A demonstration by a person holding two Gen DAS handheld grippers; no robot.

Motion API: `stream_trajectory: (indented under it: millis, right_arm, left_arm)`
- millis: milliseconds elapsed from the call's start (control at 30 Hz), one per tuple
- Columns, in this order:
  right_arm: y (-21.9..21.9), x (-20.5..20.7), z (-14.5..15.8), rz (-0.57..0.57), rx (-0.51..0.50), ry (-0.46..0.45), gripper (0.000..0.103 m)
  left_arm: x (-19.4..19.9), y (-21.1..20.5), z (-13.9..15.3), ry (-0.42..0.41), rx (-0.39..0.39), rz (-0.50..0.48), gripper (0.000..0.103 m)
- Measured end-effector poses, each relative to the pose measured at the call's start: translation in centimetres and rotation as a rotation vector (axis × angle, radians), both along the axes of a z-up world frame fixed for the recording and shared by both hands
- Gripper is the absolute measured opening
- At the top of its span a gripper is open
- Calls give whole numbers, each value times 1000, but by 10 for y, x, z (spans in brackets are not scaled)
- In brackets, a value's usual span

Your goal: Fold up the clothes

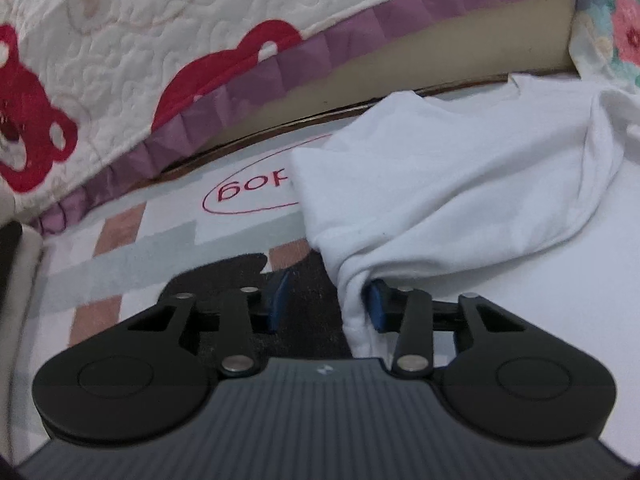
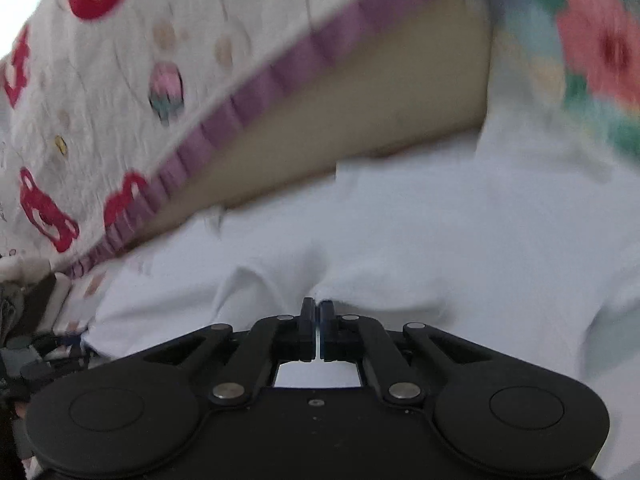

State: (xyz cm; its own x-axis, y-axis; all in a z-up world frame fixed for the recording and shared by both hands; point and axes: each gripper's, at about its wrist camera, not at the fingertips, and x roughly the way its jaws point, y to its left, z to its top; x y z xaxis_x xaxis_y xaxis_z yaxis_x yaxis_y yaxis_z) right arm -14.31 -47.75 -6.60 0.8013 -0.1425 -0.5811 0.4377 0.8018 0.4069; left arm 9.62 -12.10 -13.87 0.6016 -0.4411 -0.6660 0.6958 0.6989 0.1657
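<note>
My right tool (image 2: 316, 312) is pinched shut on a fold of the white shirt (image 2: 400, 248), which lies on the patterned mat (image 1: 132, 248) beside the bed. My left tool (image 1: 326, 300) stands partly open, cloth against one pad; that corner could slip, skewing the fold.

One white garment (image 1: 460, 184), one quilted bear-print bedspread (image 1: 120, 72) with purple trim, one floral cloth (image 1: 616, 36), one patterned mat (image 1: 152, 236) — two grippers, left (image 1: 326, 304) and right (image 2: 317, 320).

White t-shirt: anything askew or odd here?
Yes. The white t-shirt lies bunched, not flat. One hem fold hangs between the left gripper pads, unclamped; the right gripper pinches a fold.
</note>
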Motion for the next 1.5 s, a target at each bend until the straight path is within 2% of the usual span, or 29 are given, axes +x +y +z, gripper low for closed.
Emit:
stream_trajectory:
  millis: [67, 167, 333, 433, 467, 500, 567, 667, 767, 867, 933, 1033, 1133, 1233, 1333, 1467, 1500]
  right_arm:
    - [-8, -15, 26, 14, 10, -20, 3]
    - [-9, -35, 34, 48, -30, 77, 3]
    - [-13, -59, 3, 66, -44, 336, 2]
    - [-13, -67, -12, 43, -73, 441, 2]
    - [-14, -70, -14, 32, -71, 444, 5]
    - [-17, -75, -13, 18, -39, 398, 9]
    - [-21, -81, -8, -8, 23, 300, 10]
    - [-27, -80, -2, -30, 71, 210, 38]
    - [-31, -63, -5, -22, 91, 192, 40]
    - [-32, -46, -11, -2, 67, 219, 41]
    - [-34, -32, -20, 19, 19, 270, 42]
    - [-38, -15, -28, 41, 13, 274, 42]
    - [-40, -4, -34, 45, 26, 258, 43]
    - [-39, 3, -40, 30, 17, 242, 46]
    - [-38, 5, -43, 23, 6, 209, 55]
    - [-39, 5, -44, 3, 15, 182, 55]
    - [-37, 6, -44, 19, -11, 182, 40]
  left_arm:
    - [-2, 2, 0, -14, 0, -4, 38]
    - [-3, 5, -4, -18, 0, 4, 39]
    - [2, 7, -4, -3, -6, 14, 44]
    - [8, 9, -1, 34, -8, 16, 46]
    - [9, 10, 0, 47, -8, 17, 47]
    - [11, 11, 1, 59, -9, 17, 47]
    - [12, 15, 3, 81, -20, 21, 47]
    - [13, 21, 7, 117, -25, 35, 49]
    - [15, 37, 11, 224, -81, 28, 49]
    - [19, 54, 17, 357, -134, 20, 49]
    - [22, 59, 27, 379, -179, 16, 50]
    - [33, 40, 45, 303, -171, -9, 54]
    - [60, 1, 44, 230, -131, -14, 56]
    - [88, -38, 28, 215, -35, -4, 56]
    - [101, -57, 14, 210, 18, -17, 56]
    - [106, -58, 2, 233, 23, -34, 54]
    - [106, -56, 1, 247, 8, -33, 49]
